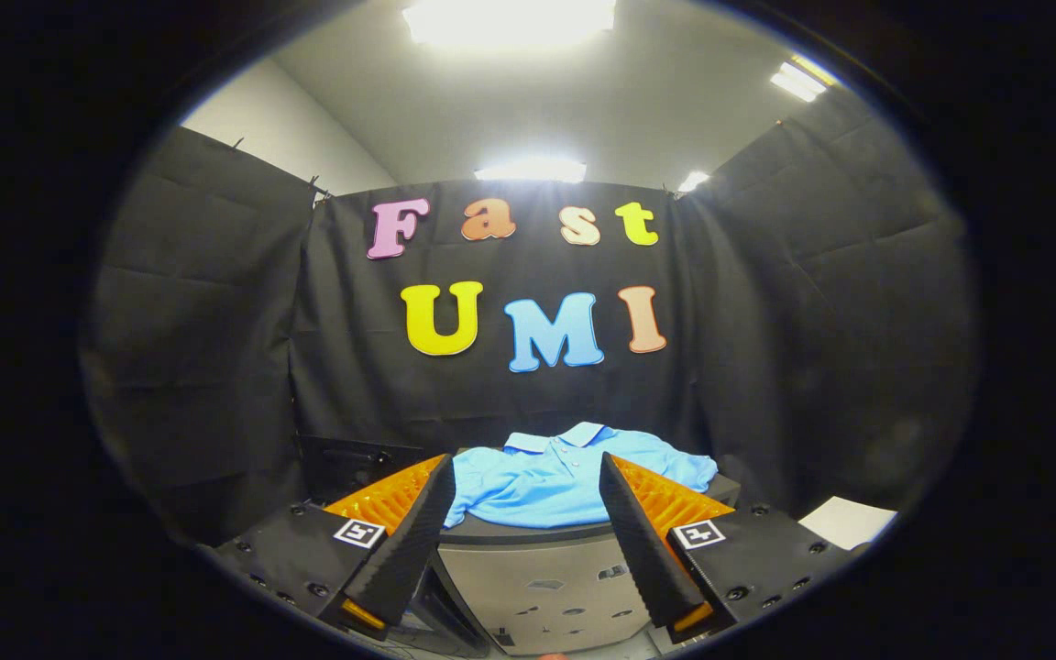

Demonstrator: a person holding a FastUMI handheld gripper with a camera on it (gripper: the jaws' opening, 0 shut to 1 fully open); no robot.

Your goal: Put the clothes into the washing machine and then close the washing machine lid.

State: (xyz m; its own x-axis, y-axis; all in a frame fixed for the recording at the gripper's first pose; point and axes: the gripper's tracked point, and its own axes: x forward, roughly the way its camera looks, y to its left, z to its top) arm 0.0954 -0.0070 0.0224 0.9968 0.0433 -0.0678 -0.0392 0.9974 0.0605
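A light blue polo shirt point(557, 477) lies spread flat on top of a grey washing machine point(537, 573), collar toward the booth's back wall. My gripper point(528, 477) is open, its two black ribbed fingers point(418, 532) wide apart with orange backs. The shirt lies beyond and between the fingertips, untouched. Nothing is held. The machine's front panel sits just below and ahead of the fingers.
A dark raised part point(354, 463), perhaps the lid, stands behind the machine beside the left finger. A white sheet or surface point(849, 521) lies off to the right of the machine. Black cloth walls close in on three sides.
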